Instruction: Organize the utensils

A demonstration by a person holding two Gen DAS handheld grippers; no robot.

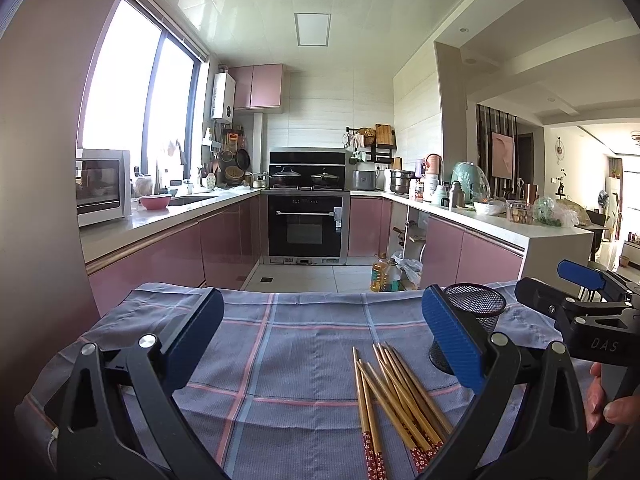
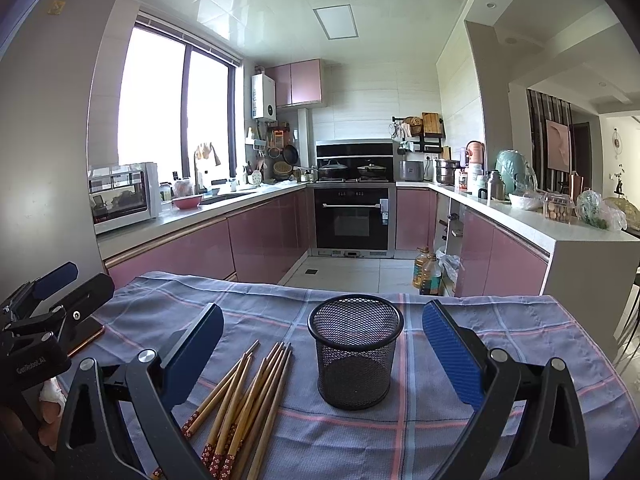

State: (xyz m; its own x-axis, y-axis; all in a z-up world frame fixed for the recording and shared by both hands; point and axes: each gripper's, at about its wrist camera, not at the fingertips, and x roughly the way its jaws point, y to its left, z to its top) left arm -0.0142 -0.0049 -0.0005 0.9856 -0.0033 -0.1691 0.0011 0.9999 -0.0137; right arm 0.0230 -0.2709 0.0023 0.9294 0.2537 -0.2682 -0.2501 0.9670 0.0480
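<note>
Chopsticks [image 2: 240,400] lie in a loose bundle on the checked cloth [image 2: 352,436], tips fanned toward the kitchen, the red-patterned ends nearest the cameras. Just to their right stands the black mesh cup [image 2: 355,350], upright, mouth open, apart from the sticks. In the left wrist view the same chopsticks [image 1: 394,396] lie low and right of centre, with the cup [image 1: 476,312] behind them, partly hidden by a blue pad.

The right gripper [image 2: 322,356] hangs over the worktop with its jaws wide apart, nothing between them but the cup and cloth beyond; the cup sits in line between the two fingers [image 2: 452,356]. The left gripper [image 1: 320,344] is spread wide as well, holding nothing, bare cloth [image 1: 280,360] ahead of it, the chopsticks toward its right finger. Each gripper shows in the other's view: the right gripper [image 1: 552,284] at the far right, the left gripper [image 2: 76,284] at the far left edge. A flat phone-like thing [image 2: 86,338] lies on the cloth by that left gripper.

Beyond the cloth, pink cabinets [image 2: 192,248] and an oven [image 2: 352,220].
</note>
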